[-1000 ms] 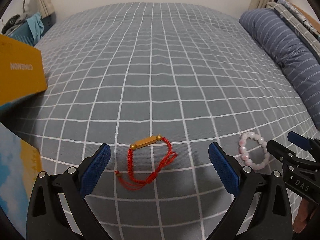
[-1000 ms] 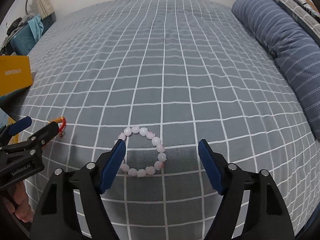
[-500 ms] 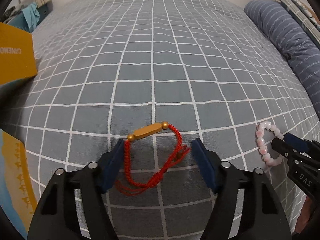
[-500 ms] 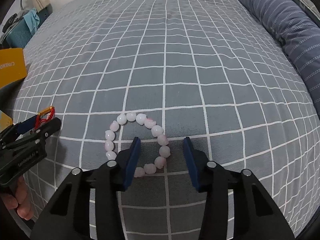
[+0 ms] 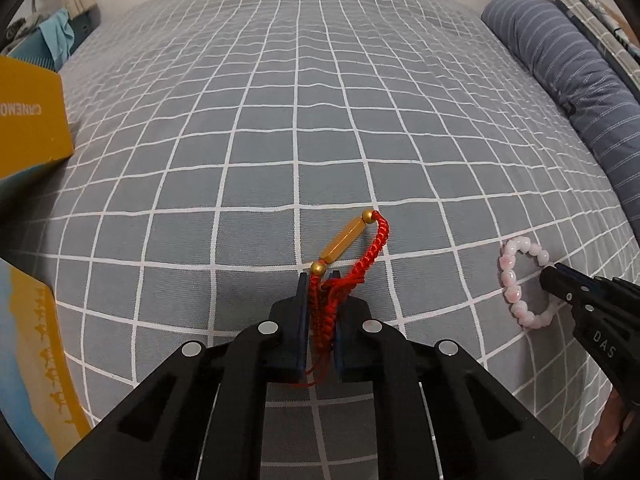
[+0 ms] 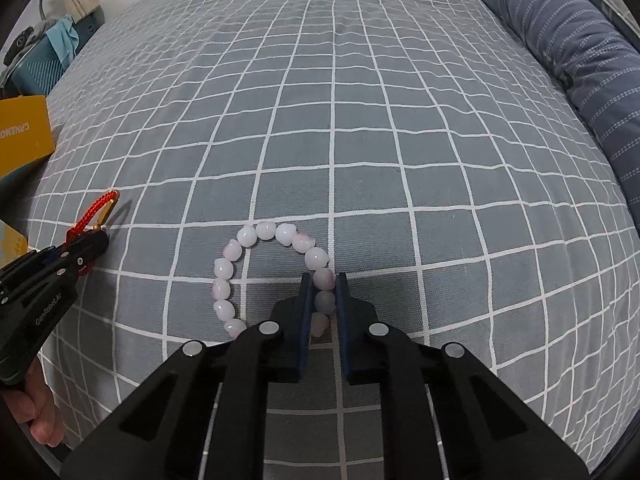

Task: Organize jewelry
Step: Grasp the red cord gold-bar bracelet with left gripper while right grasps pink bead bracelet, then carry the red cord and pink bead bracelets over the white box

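A bed under a grey sheet with a white grid point(image 5: 304, 128) fills both views, a striped blue pillow point(image 5: 568, 80) along its right side and a yellow box point(image 5: 28, 120) at its left edge, likely where the jewelry is bound; on the sheet, near the front, lie the two pieces, side by side and apart; the pink bead bracelet point(image 6: 256, 276) lies as an open ring to the right, the red cord bracelet point(image 5: 352, 264) to the left, its gold bar slanting up and away to the right of the fingers; the right gripper point(image 6: 322, 300) has its blue pads clamped on the beads of the ring's right side, the rest of the ring spreading to the left of the fingers on the cloth; the left gripper point(image 5: 320, 312) is closing on the bunched red cord, which already sits pressed between its pads, so the gold bar and braided loop stick out ahead of the tips; each piece thus lies straight in front of its own hand, and the left hand with the cord is the nearer to the box; a lift should let both loops hang below the pads.
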Available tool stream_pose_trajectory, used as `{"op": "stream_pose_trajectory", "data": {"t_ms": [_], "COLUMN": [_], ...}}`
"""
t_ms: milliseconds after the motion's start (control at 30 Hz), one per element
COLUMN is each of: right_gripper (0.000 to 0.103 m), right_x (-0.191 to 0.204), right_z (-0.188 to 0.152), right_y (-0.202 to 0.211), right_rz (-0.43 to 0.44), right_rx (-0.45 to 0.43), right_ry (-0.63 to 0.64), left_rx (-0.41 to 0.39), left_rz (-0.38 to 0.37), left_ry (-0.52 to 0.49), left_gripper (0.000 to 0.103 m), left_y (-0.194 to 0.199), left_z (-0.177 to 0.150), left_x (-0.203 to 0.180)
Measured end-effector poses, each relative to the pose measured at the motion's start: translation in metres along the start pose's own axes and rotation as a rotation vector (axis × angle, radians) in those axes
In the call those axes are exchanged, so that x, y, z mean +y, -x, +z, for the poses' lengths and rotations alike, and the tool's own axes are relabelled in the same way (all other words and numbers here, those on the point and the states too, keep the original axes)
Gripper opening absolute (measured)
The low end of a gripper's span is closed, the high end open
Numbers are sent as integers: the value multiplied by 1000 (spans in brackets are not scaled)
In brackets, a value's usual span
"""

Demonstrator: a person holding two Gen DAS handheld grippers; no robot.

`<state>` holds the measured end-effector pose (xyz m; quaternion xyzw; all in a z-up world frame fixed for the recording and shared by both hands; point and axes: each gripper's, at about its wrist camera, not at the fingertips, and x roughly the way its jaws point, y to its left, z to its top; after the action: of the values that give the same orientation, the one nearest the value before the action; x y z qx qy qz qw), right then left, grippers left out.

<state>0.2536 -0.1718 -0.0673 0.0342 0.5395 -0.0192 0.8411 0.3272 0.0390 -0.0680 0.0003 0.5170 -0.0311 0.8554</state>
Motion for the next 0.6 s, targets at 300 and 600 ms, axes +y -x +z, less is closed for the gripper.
{"op": "stream_pose_trajectory", "data": {"t_ms": [300,600], "right_gripper": [11,11], "right_x": [1,8], "right_z": [-1,0], "right_y": [10,29], "right_rz": [6,19], "right_rx": [-24,-62], "right_ry": [-5,4], "left_rx": [-21,-34], "left_rz": [-4,-24], "left_ry": [-13,-6], "left_gripper": [9,9], "left_y": [14,28], "left_z": [-4,-8], "left_x": [-3,-3]}}
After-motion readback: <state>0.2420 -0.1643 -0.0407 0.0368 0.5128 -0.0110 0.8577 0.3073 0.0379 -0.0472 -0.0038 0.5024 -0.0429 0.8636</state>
